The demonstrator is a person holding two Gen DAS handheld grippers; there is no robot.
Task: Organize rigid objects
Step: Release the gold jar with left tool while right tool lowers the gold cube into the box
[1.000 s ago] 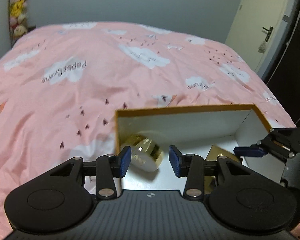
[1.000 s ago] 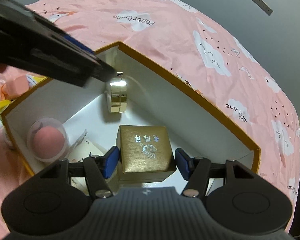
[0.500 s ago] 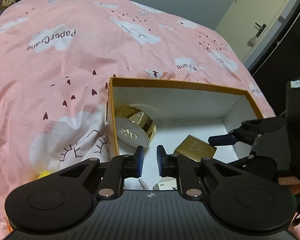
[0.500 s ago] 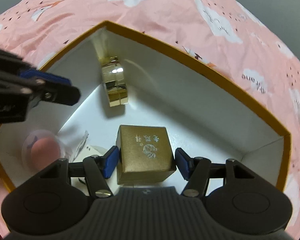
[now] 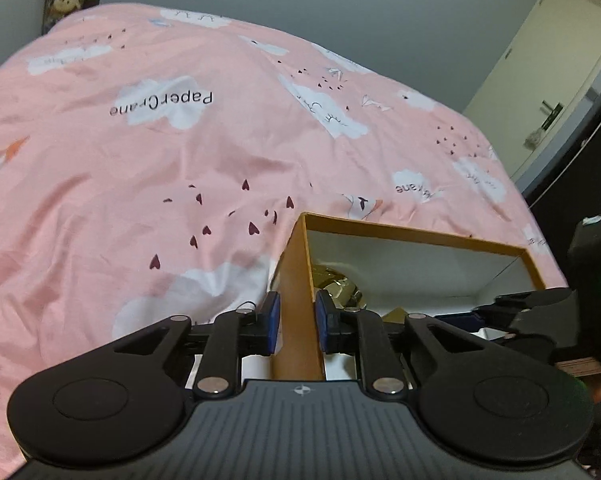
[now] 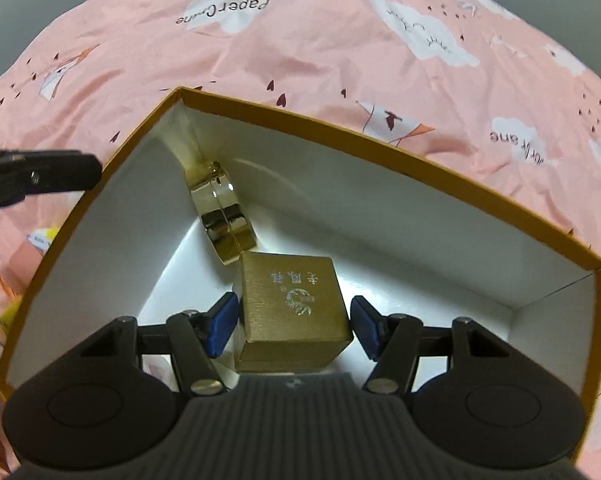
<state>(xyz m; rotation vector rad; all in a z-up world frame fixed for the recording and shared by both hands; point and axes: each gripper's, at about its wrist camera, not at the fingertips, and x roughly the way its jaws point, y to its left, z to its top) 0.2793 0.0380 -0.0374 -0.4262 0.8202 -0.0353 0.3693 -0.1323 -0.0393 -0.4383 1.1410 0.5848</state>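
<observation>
An open cardboard box with an orange rim point(image 6: 340, 128) and white inside lies on the pink bed. A round gold jar point(image 6: 222, 212) leans in its far left corner; it also shows in the left wrist view point(image 5: 336, 284). A gold cube box point(image 6: 292, 308) sits beside the jar. My right gripper point(image 6: 290, 326) is open inside the box with its pads on either side of the cube; I cannot tell if they touch it. My left gripper point(image 5: 296, 322) straddles the box's left wall point(image 5: 298, 280), one pad on each side, with small gaps.
The pink cloud-print bedspread point(image 5: 160, 160) surrounds the box. Small colourful items point(image 6: 28, 256) lie on the bed left of the box. A door point(image 5: 556, 92) and grey wall are at the back right. The right gripper's body point(image 5: 548, 320) shows over the box.
My left gripper let go of the gold jar, pulled out of the box and now straddles its left wall. My right gripper has opened around the gold cube, which now rests in the box.
</observation>
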